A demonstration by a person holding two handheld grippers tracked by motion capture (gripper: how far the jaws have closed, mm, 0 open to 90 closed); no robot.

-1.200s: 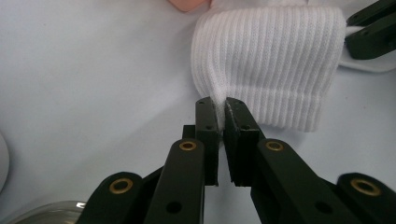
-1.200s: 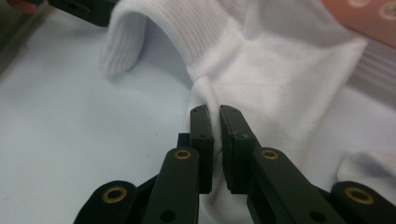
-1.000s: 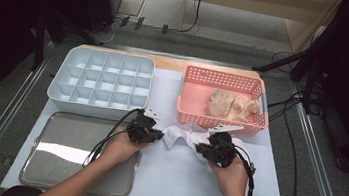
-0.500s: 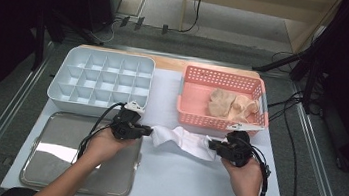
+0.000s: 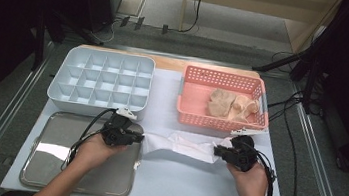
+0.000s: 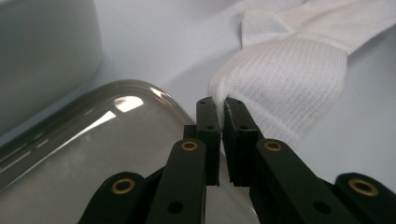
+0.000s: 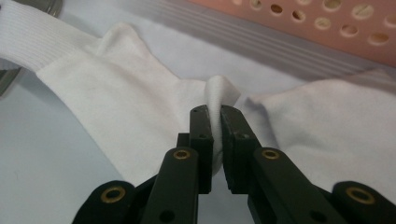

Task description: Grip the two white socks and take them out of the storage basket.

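Observation:
A white sock (image 5: 179, 144) lies stretched across the table between my two grippers. My left gripper (image 5: 138, 137) is shut on its ribbed cuff (image 6: 280, 84), just past the rim of the metal tray (image 6: 93, 154). My right gripper (image 5: 217, 150) is shut on a pinch of the sock's smooth toe end (image 7: 219, 93), in front of the pink basket (image 7: 327, 28). Both hands hold the sock low over the table.
A grey compartment tray (image 5: 101, 81) stands at the back left. The pink basket (image 5: 195, 115) at the back right holds beige cloth pieces (image 5: 229, 104). The metal tray (image 5: 53, 164) lies at the front left. Cables trail from both grippers.
The two grippers have moved apart, left one leftward and right one rightward, and the sock between them has been pulled out from a bunched heap to a long strip.

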